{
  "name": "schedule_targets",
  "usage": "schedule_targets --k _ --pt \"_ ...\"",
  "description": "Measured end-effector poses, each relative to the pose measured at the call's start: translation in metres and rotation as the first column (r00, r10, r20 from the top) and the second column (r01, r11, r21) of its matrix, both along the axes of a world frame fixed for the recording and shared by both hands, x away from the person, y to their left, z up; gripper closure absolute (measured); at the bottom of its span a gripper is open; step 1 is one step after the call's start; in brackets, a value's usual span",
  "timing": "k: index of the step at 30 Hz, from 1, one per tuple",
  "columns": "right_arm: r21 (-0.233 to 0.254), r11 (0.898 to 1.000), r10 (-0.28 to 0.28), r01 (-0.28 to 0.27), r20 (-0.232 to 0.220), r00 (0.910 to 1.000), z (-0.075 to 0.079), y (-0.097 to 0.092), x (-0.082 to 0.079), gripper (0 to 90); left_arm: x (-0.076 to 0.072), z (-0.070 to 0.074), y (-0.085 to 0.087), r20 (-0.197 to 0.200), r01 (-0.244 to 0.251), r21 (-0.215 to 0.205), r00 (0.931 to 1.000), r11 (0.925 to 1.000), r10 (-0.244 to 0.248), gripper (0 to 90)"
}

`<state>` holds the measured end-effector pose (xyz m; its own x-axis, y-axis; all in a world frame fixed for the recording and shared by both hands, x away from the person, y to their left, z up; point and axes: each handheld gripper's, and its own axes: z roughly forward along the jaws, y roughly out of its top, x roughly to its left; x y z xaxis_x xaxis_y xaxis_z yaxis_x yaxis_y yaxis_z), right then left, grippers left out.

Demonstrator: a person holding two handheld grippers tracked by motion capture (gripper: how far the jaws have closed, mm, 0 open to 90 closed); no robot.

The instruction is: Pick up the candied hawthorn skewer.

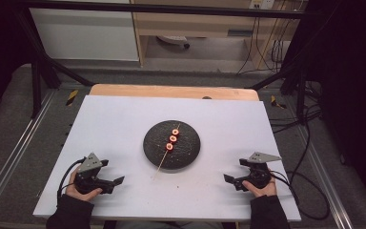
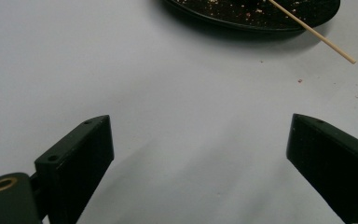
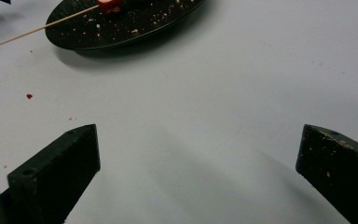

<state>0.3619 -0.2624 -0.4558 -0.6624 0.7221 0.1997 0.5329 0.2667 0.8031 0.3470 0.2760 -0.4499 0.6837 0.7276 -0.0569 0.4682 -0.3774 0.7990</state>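
A round black plate (image 1: pixel 186 152) with a low, shallow rim sits in the middle of the bench (image 1: pixel 124 119), whose top is a smooth, matte white sheet over a pale wooden board. The plate's dark surface is speckled with fine pale crumbs, seen clearly in both gripper views. Across it lies a thin, straight wooden skewer (image 1: pixel 162 162), light tan and round in section, threaded through three small red ring-shaped pieces (image 1: pixel 173 139) with pale centres, set in a diagonal row. The bare near end of the skewer reaches past the plate's rim and hangs over the white sheet.

The left hand-held gripper (image 1: pixel 110 183) rests near the front left of the bench, well apart from the plate, held in a hand in a dark sleeve. Its two blocky, matte black jaws stand wide apart with nothing but bare white surface between them, so it is released. The right hand-held gripper (image 1: pixel 233 181) rests near the front right, likewise well apart from the plate, its angular black jaws spread wide and holding nothing; one jaw is dusted with pale crumbs. Each carries a grey three-cornered plate on top and trails a black cable. A few red and pale crumbs lie scattered on the sheet near the plate.
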Motion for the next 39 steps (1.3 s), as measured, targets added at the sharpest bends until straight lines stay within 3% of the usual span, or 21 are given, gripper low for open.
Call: schedule_targets --k 19,32,39 --pt "-0.006 1.0 -0.011 0.011 0.003 0.9999 0.002 0.0 0.0 0.6 0.002 0.006 -0.011 -0.002 0.0 0.009 1.0 1.0 0.0 6.6" --pt "-0.02 1.0 -0.004 0.004 0.007 1.0 0.003 0.002 0.0 0.6 0.006 0.023 -0.04 0.0 -0.006 0.003 1.0 1.0 0.006 6.7" --pt "-0.019 1.0 -0.007 0.007 0.007 1.0 0.003 0.003 0.001 0.6 0.016 0.034 -0.065 -0.006 -0.018 0.011 0.9998 0.9998 0.018 9.8"
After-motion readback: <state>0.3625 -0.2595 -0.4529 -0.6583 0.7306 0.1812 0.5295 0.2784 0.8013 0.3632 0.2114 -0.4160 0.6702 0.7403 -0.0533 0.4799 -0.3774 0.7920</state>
